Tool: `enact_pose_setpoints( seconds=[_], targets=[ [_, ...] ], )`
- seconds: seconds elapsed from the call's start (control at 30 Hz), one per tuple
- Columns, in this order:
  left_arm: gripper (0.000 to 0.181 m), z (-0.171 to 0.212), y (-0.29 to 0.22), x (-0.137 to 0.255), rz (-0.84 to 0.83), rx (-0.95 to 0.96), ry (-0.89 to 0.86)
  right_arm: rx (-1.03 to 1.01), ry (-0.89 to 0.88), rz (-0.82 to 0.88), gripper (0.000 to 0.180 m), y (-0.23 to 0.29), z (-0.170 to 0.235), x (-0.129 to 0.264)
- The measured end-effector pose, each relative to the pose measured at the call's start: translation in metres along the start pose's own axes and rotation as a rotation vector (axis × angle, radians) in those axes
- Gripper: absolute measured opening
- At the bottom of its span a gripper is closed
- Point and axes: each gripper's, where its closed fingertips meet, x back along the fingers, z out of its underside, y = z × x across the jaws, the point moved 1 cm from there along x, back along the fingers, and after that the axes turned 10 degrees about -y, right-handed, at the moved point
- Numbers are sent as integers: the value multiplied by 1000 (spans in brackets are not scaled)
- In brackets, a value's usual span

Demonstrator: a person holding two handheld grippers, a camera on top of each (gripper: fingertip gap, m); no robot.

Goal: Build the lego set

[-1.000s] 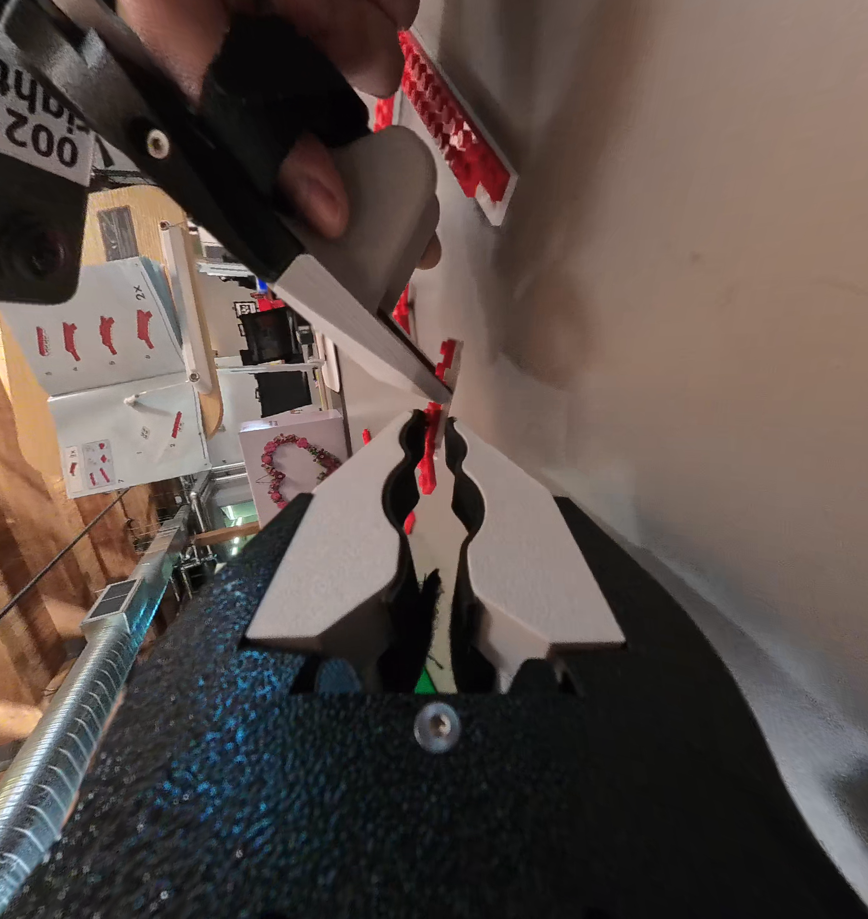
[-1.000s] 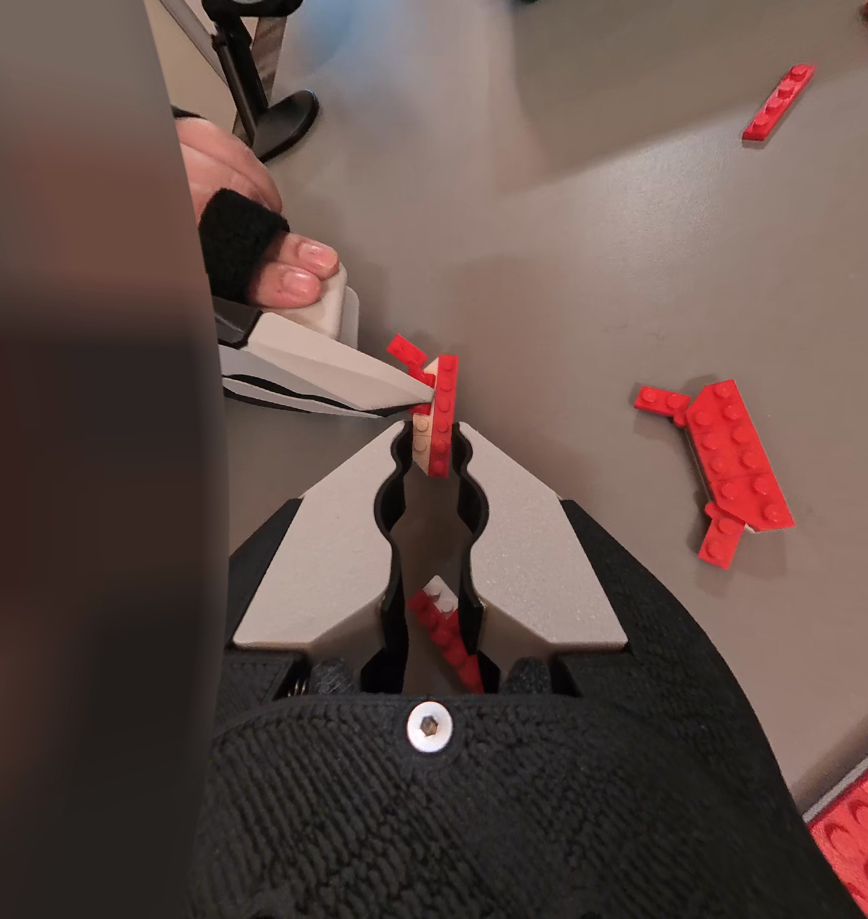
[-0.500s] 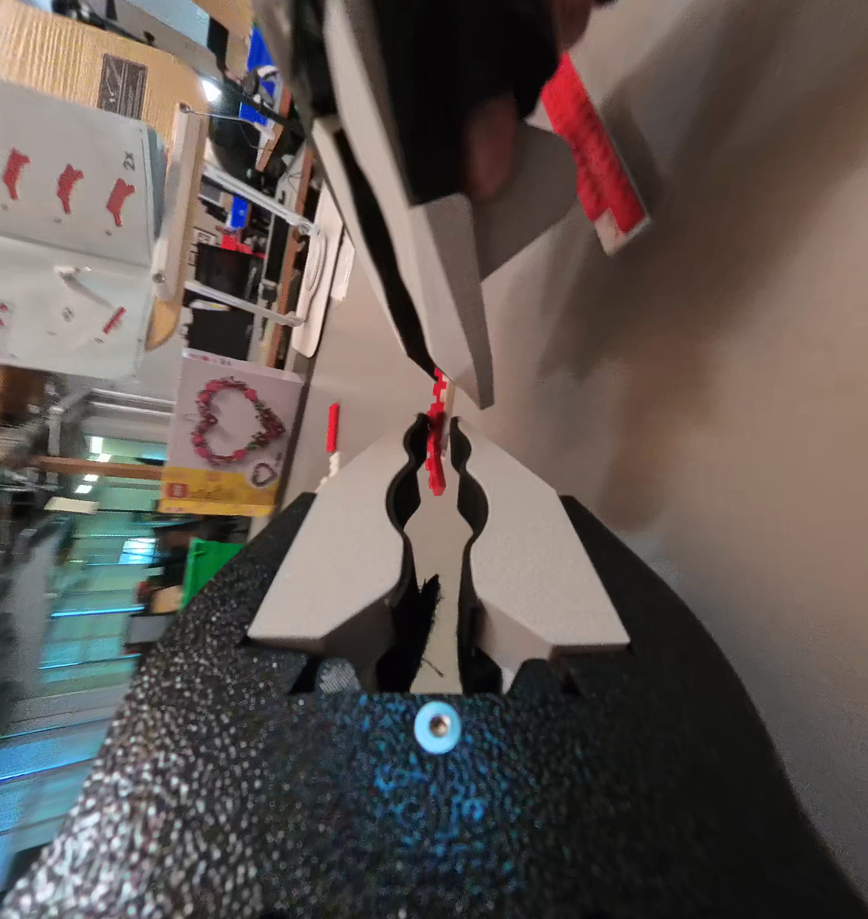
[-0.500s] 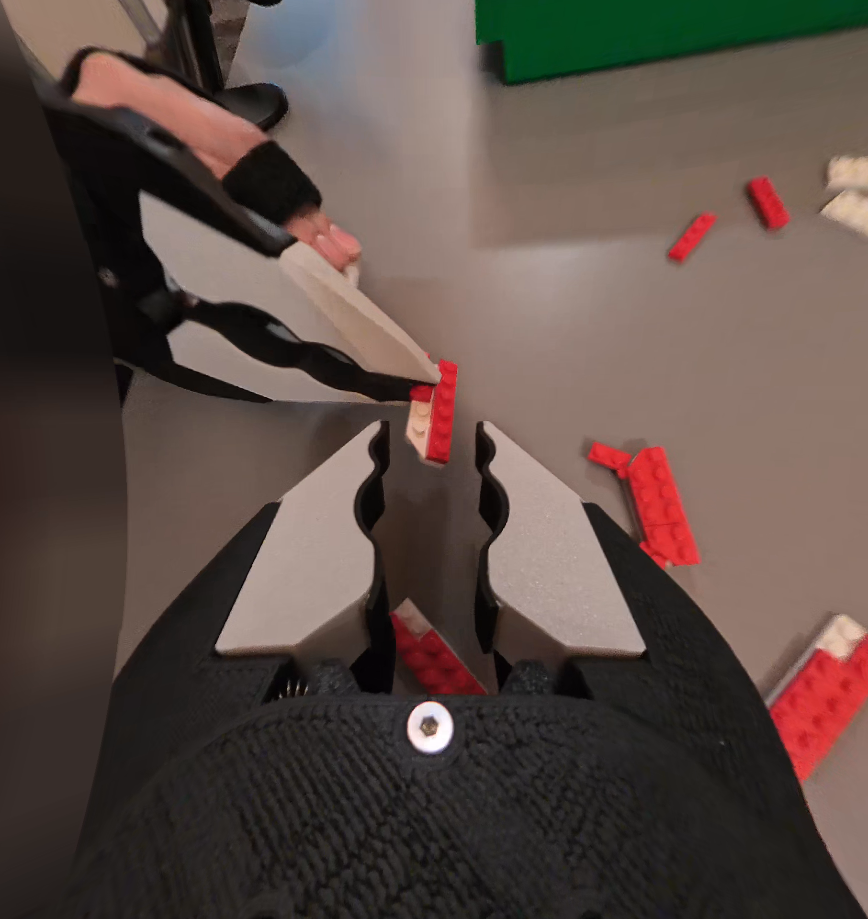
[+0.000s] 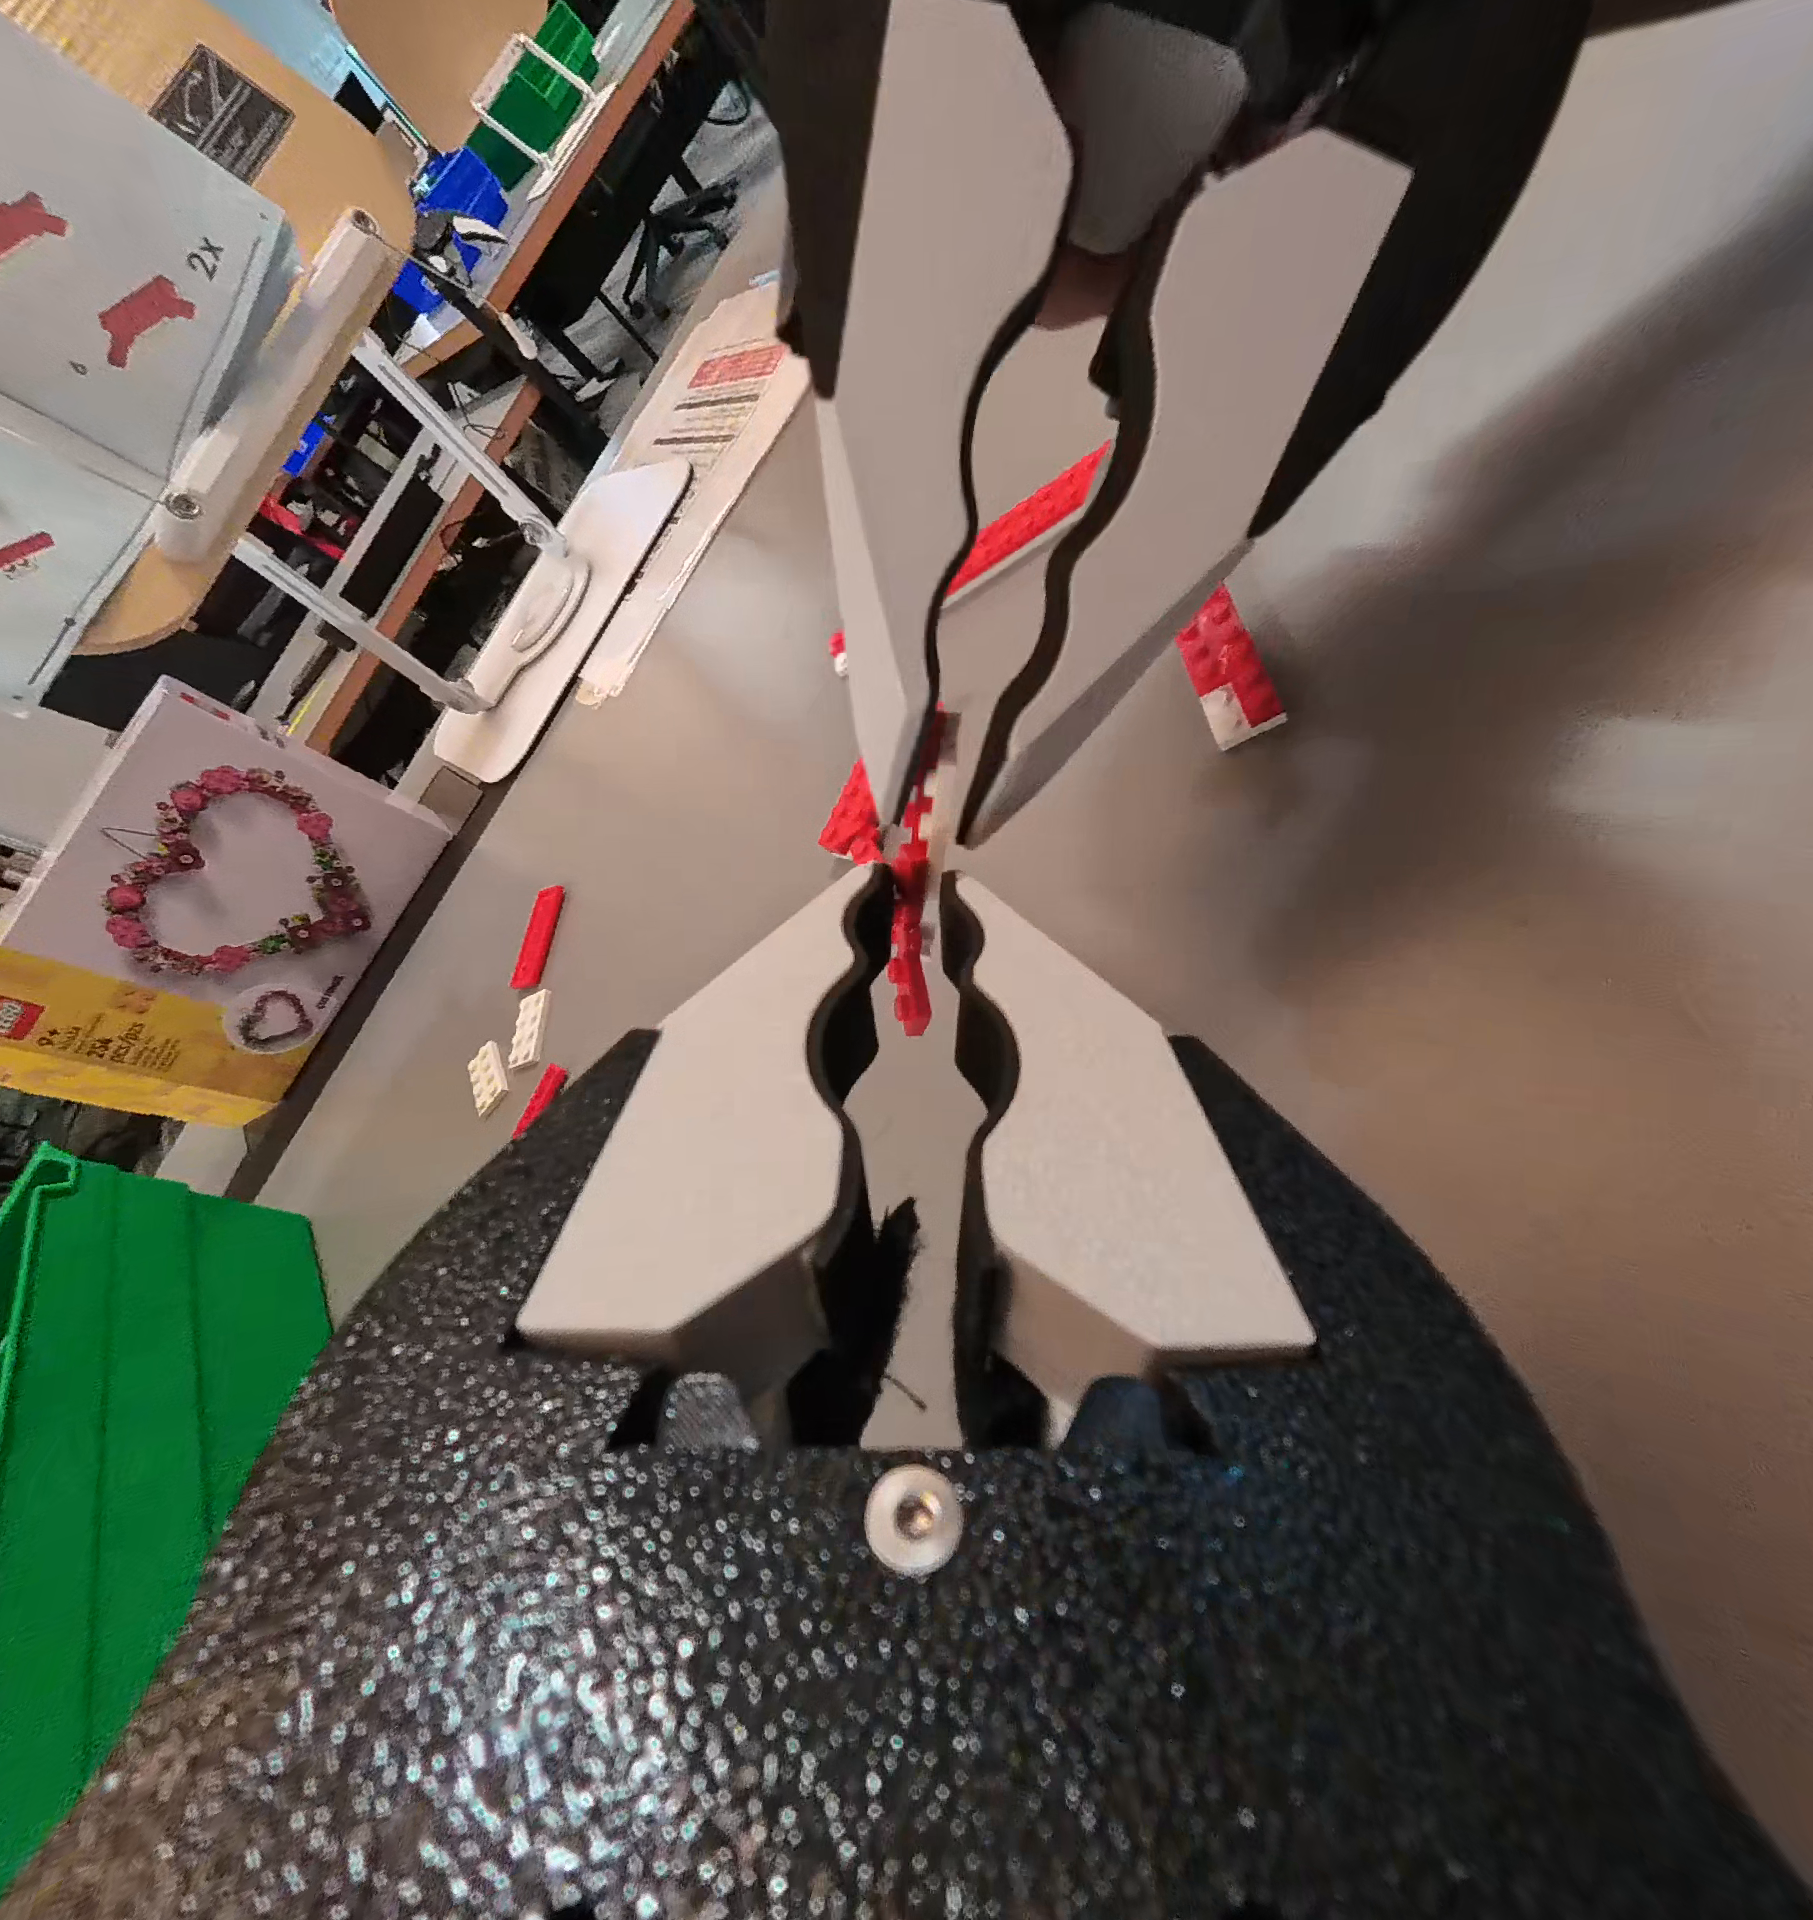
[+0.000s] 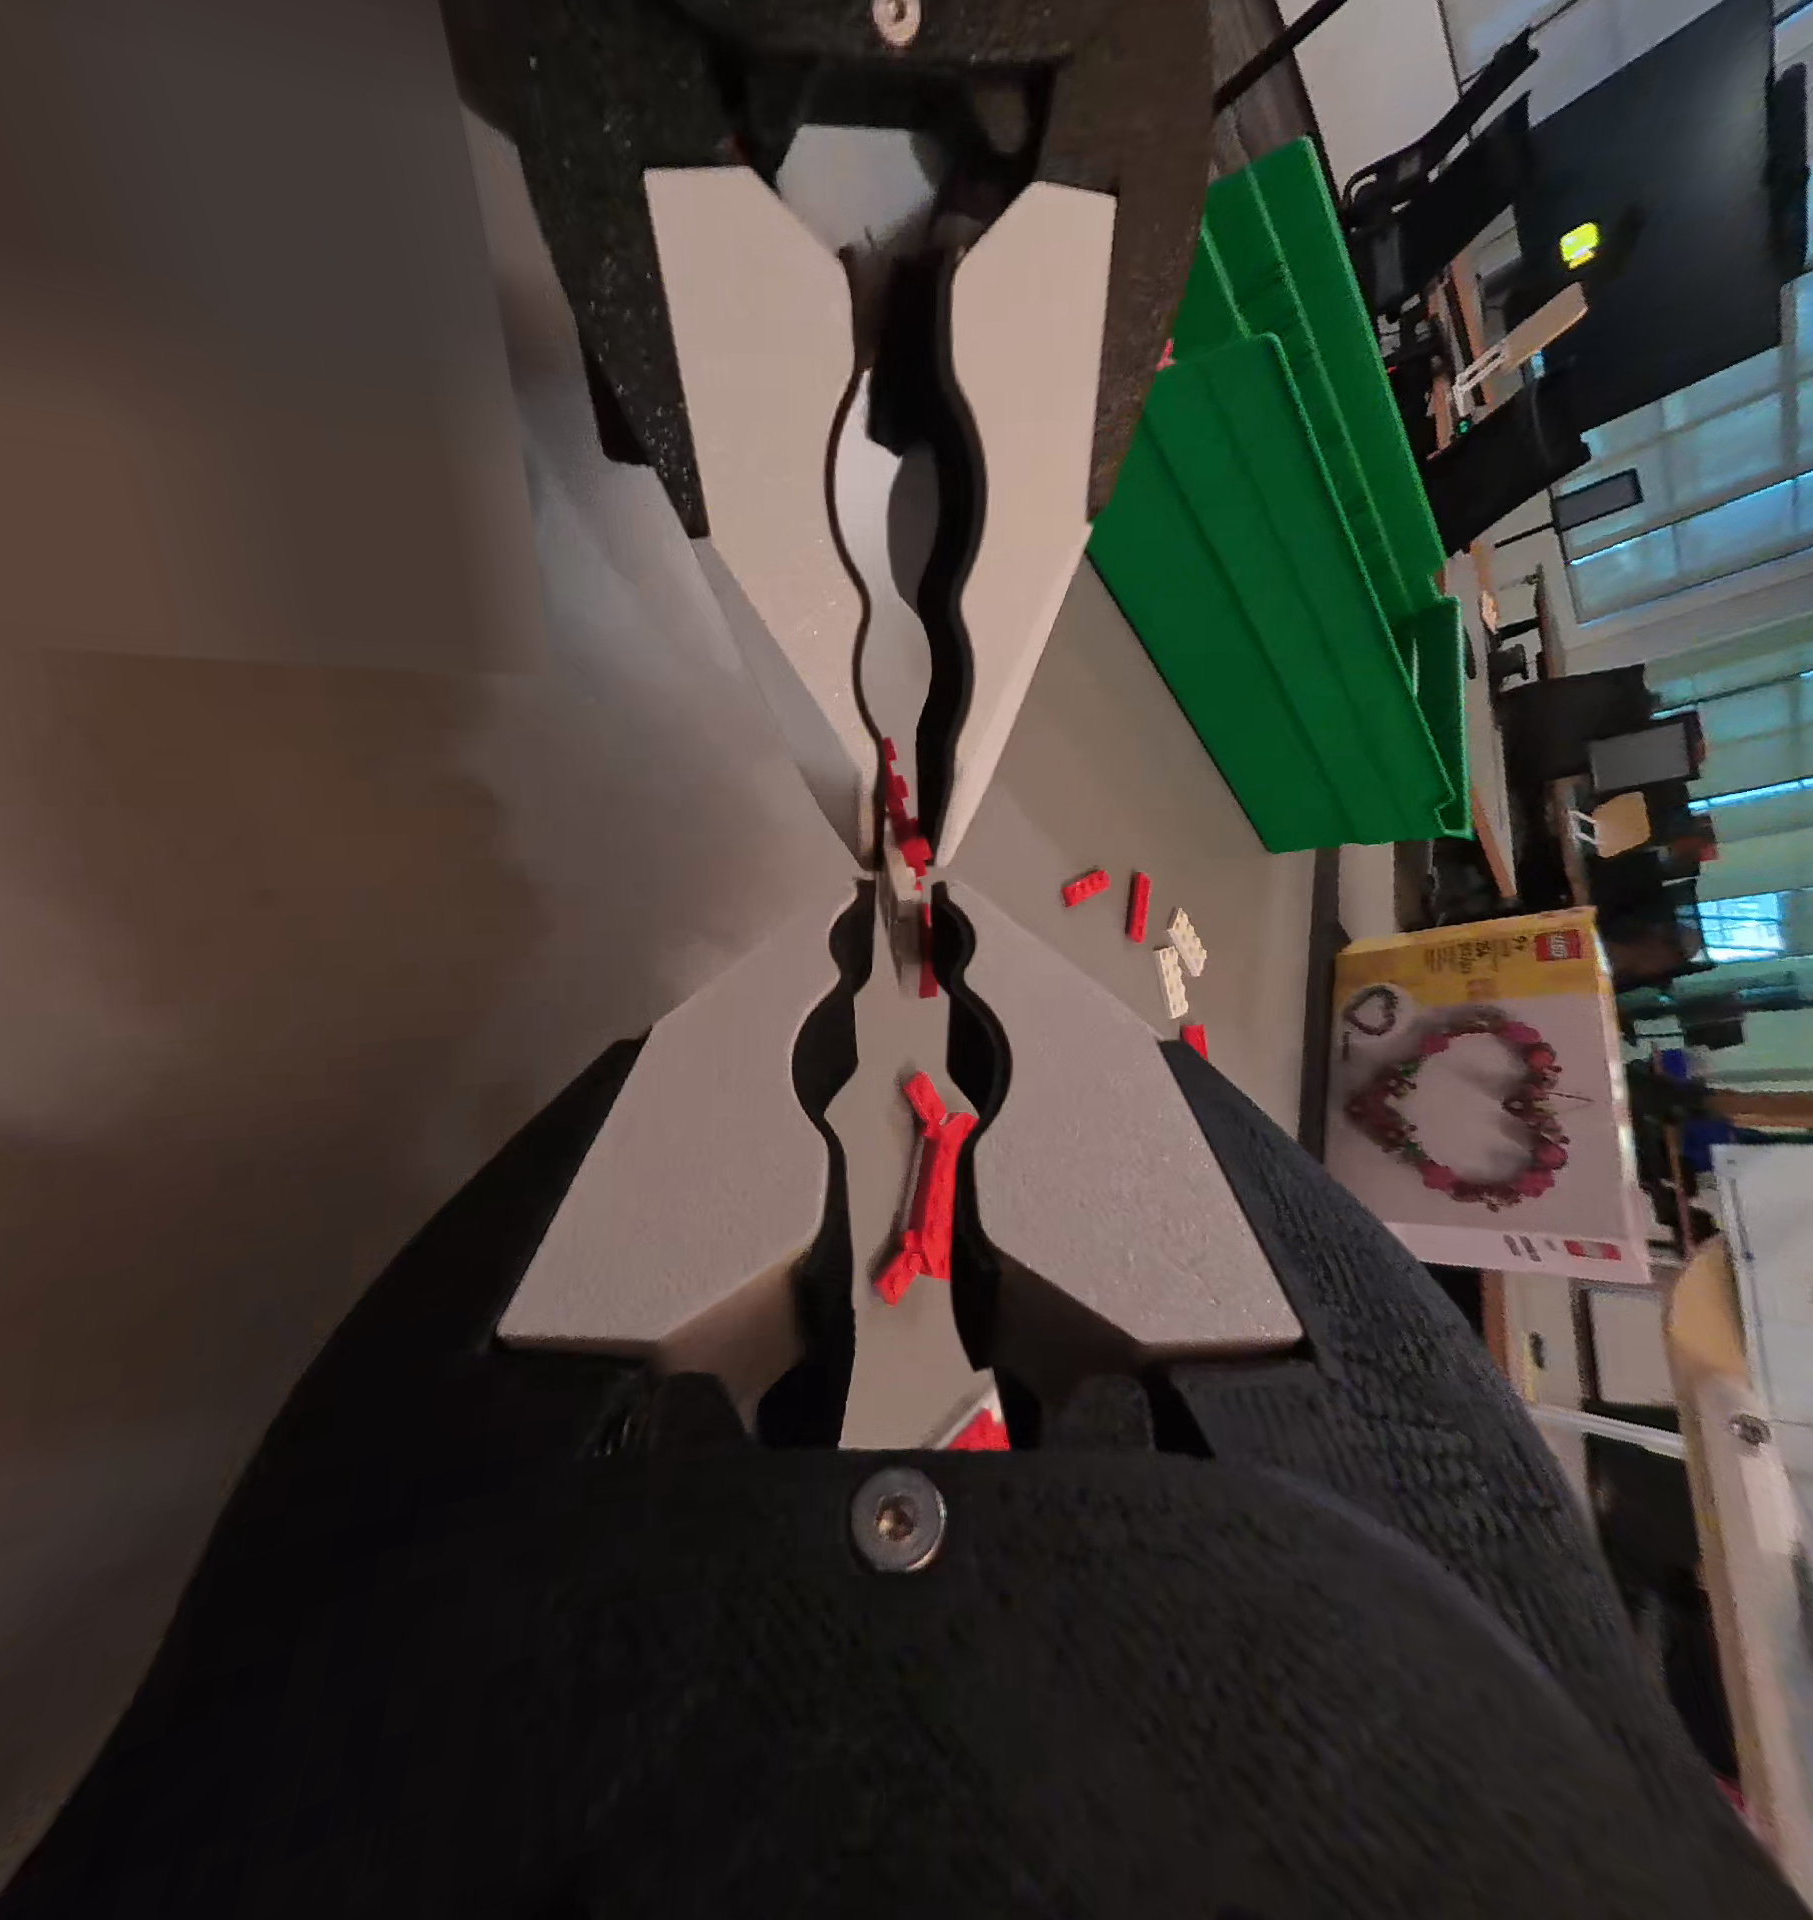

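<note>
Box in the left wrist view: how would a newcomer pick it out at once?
Find the big green bin at lower left. Just above it in the picture stands the box. Only it shows a heart-shaped wreath of pink flowers on white, over a yellow band.

Red-and-white lego assembly (image 5: pixel 912 914), a thin stack of plates seen edge-on, held off the grey surface (image 5: pixel 1504 1039) between two opposed claws: the left claw (image 5: pixel 907 888) grips its near end, the right claw (image 6: pixel 902 899) its far end, both closed on it. Loose parts near the assembly on the surface: a red wing-shaped piece (image 6: pixel 928 1195), two white plates (image 5: pixel 512 1049), a red bar (image 5: pixel 538 935), and a red-and-white strip (image 5: pixel 1229 665).
</note>
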Motion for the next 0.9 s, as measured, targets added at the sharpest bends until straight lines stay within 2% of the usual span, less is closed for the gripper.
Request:
enact_pose_setpoints(
  seconds=[0.27,0.73,0.9],
  targets=[
    [7,-3,-2,1,31,13,-10,55,30,-16,5,2,-1,2],
    [6,5,-13,2,128,-192,141,298,97,-63,3,16,-3,-1],
    [6,6,-13,3,168,-128,136,281,80,-72,3,19,-3,-3]
  ],
)
